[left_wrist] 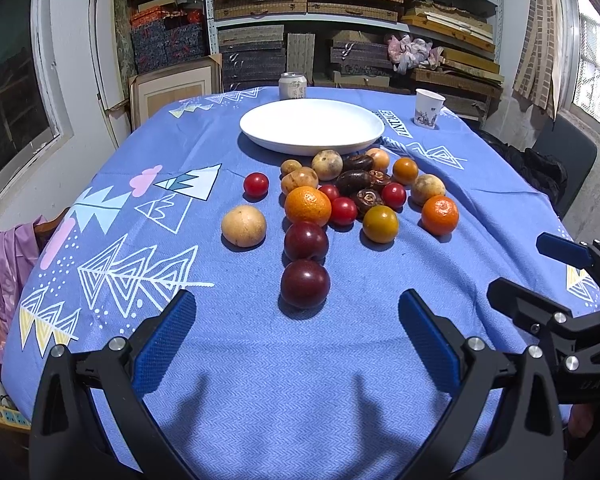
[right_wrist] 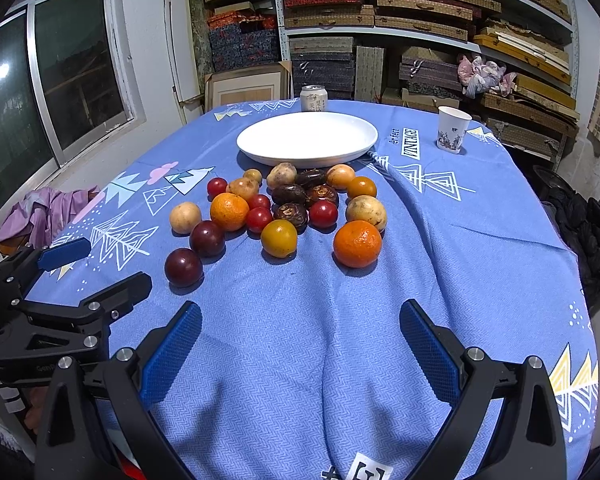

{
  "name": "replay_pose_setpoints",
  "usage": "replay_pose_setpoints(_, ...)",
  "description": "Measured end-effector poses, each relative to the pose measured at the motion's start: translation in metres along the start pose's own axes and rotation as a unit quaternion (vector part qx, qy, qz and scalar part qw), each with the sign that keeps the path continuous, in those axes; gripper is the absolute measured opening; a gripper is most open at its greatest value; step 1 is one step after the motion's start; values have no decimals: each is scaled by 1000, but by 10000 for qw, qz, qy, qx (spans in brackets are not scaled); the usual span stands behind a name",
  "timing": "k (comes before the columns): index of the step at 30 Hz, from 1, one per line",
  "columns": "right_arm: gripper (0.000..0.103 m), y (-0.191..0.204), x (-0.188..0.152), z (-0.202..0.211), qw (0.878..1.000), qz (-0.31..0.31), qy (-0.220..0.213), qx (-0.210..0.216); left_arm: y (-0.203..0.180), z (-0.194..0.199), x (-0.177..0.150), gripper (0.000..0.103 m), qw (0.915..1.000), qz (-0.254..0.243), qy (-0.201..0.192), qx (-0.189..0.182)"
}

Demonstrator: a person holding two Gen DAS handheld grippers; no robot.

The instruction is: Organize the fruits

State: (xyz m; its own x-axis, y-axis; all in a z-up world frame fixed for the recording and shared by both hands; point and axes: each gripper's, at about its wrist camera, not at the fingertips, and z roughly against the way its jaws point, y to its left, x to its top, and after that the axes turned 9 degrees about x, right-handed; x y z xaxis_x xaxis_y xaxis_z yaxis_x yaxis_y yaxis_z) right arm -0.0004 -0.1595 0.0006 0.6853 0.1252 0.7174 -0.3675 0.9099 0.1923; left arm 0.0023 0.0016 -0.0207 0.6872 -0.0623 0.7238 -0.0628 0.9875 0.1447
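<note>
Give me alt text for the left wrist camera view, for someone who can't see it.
A pile of fruit lies on a blue tablecloth in front of an empty white plate, with the open left claw in the foreground, holding nothing. A can and a paper cup stand beyond the plate; the right claw shows at the right edge.

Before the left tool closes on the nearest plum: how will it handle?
The plum looks round and glossy, so it will probably roll if nudged and may slip between the pads. It sits apart from the pile, so a grab likely disturbs nothing.

Blue-clothed table [left_wrist: 340, 380]: fruits [left_wrist: 332, 200]; plate [left_wrist: 312, 125]; can [left_wrist: 292, 85]; cup [left_wrist: 429, 108]
</note>
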Motion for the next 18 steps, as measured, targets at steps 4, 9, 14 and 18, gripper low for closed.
replay_pose_setpoints(4, 100, 1, -1, 0, 10000, 14, 14, -22, 0, 0, 0, 99, 10000, 1, 6, -8)
replay_pose_setpoints(9, 100, 0, -3, -4, 10000, 18, 64, -15, 0, -2, -1, 99, 10000, 12, 30, -14)
replay_pose_setpoints(14, 100, 0, -4, -5, 10000, 2, 83, 16, -1, -2, -1, 99, 10000, 11, 34, -13)
replay_pose_setpoints(18, 100, -5, -3, -8, 9998, 36, 181, 61, 4, -5, 1, 99, 9999, 77, 97, -73)
